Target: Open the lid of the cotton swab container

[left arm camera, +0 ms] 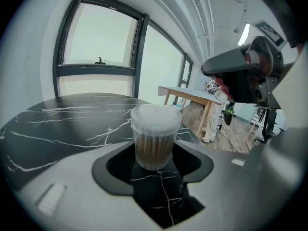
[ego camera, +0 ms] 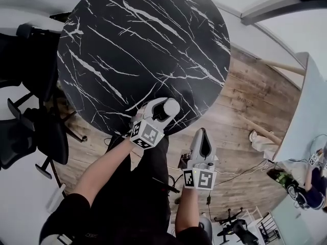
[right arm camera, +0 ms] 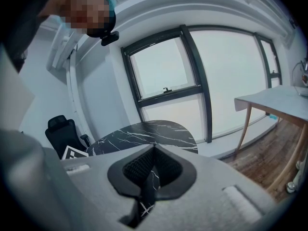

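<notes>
Cotton swab container [left arm camera: 153,137], one, lid on, stands upright on the single black marble table [ego camera: 127,45], between the wide-open jaws of the left gripper [left arm camera: 153,171], apparently untouched. Right gripper [right arm camera: 151,172] is fully closed and empty, off the table edge above wooden floor [ego camera: 245,111]. One black office chair [right arm camera: 60,129] stands beside the table.

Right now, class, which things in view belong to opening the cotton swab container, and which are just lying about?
Job: clear plastic cotton swab container with frosted white lid; open left hand-held gripper around it; round black marble table.
Lying about: black office chair; white wooden-legged table.
</notes>
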{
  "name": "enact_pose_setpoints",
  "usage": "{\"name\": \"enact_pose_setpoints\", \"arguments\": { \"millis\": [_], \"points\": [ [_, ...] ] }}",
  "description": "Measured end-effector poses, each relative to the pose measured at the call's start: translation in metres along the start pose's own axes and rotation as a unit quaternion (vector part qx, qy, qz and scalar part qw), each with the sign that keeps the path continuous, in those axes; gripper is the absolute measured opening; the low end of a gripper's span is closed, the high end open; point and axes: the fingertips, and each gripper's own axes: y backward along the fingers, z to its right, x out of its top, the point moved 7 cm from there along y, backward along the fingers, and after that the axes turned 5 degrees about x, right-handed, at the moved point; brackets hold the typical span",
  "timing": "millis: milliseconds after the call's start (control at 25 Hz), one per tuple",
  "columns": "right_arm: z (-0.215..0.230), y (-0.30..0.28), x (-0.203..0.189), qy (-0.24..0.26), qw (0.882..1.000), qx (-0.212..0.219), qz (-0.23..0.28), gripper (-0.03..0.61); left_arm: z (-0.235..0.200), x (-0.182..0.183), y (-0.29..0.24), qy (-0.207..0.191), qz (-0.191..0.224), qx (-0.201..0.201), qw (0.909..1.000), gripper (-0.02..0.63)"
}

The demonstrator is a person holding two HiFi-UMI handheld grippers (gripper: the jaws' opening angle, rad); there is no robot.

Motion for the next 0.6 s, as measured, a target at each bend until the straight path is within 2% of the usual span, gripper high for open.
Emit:
{"name": "enact_pose_setpoints", "arguments": {
  "millis": [120,320,600],
  "points": [
    [-0.006,0.000,0.001,0.002,1.000,0.005,0.001,-0.002,0.000,0.005,0.013,0.000,0.007,-0.029,0.9995,0.250],
    [-0.016,0.005,0.012,0.008,1.000,0.012,0.004,-0.002,0.008,0.028,0.048,-0.018,0.012,-0.100,0.9948,0.250],
    [-0.037,0.015,0.042,0.025,0.999,0.027,0.017,-0.003,-0.003,0.056,0.098,-0.047,0.012,-0.158,0.9862,0.249]
  ]
}}
